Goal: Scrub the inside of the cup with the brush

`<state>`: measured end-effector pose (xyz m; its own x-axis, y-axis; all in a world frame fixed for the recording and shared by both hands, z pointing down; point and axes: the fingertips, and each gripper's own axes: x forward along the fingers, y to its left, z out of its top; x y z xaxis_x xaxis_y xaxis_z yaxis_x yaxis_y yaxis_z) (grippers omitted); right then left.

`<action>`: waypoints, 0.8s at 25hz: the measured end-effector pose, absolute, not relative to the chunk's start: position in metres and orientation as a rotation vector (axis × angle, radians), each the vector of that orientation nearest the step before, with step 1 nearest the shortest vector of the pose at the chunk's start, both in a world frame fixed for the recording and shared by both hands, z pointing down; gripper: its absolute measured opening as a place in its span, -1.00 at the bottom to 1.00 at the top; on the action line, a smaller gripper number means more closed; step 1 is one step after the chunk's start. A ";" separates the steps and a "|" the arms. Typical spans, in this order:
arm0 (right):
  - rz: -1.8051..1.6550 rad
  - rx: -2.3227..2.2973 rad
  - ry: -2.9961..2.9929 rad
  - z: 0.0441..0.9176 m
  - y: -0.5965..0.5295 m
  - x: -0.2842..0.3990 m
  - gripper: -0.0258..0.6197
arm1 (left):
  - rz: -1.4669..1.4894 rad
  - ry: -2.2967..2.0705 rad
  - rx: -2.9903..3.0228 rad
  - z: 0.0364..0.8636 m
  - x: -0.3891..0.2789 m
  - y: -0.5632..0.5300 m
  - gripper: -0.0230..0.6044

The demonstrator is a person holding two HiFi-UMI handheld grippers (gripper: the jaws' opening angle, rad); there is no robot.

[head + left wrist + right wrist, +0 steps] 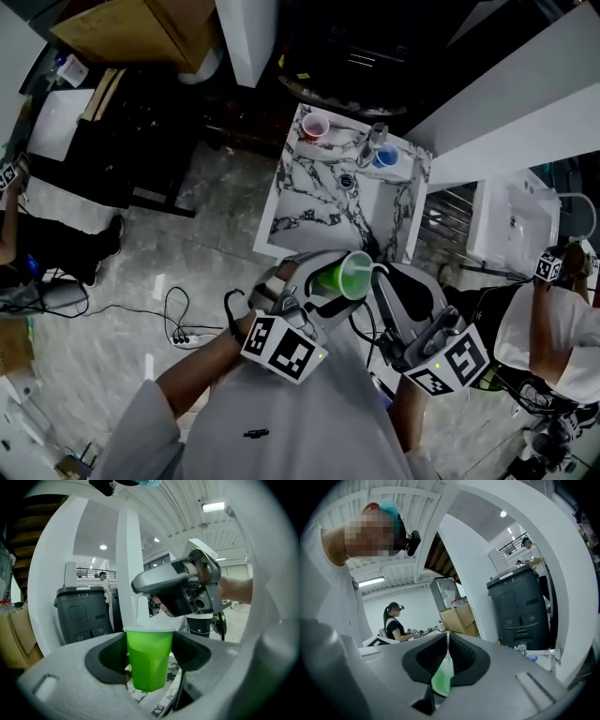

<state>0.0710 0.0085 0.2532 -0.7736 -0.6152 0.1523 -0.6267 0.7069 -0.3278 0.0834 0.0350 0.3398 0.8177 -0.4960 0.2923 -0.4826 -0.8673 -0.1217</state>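
Cup of green plastic [354,275] held in the air between the person's two grippers, over the near edge of a marble-patterned desk [298,202], its mouth tipped toward the right gripper. The left gripper [151,654] has its fingers clamped on the cup, one dark pad pressed to each side. The right gripper [446,662] has its fingers shut almost together on a thin white handle seen edge-on, taken to be the brush [448,645]. A green shape shows just past them, and whether the bristles are inside the cup cannot be told. A pink cup [314,125] and what looks like a blue cup [382,157] stand well apart at the desk's far end. Likely risks: the cup tapers and looks smooth, so a hard push of the brush could drive it out of the left fingers, and it would drop to the desk or past its edge to the floor. The slim handle could twist or slide in the right fingers once the bristles drag on the wall, leaving the scrub weak or the brush loose. Squeezing harder to stop a slip could buckle the thin cup wall. With both held unsupported in mid-air, a misjudged angle may knock the brush against the rim.
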 end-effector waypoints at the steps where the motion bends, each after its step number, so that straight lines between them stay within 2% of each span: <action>1: 0.581 1.035 -2.883 0.253 0.010 0.071 -0.85 | -0.493 0.794 -2.955 0.340 0.083 0.034 0.04; 20: 0.651 0.910 -2.785 0.281 0.036 0.078 -0.85 | -0.482 0.815 -2.974 0.343 0.077 0.026 0.04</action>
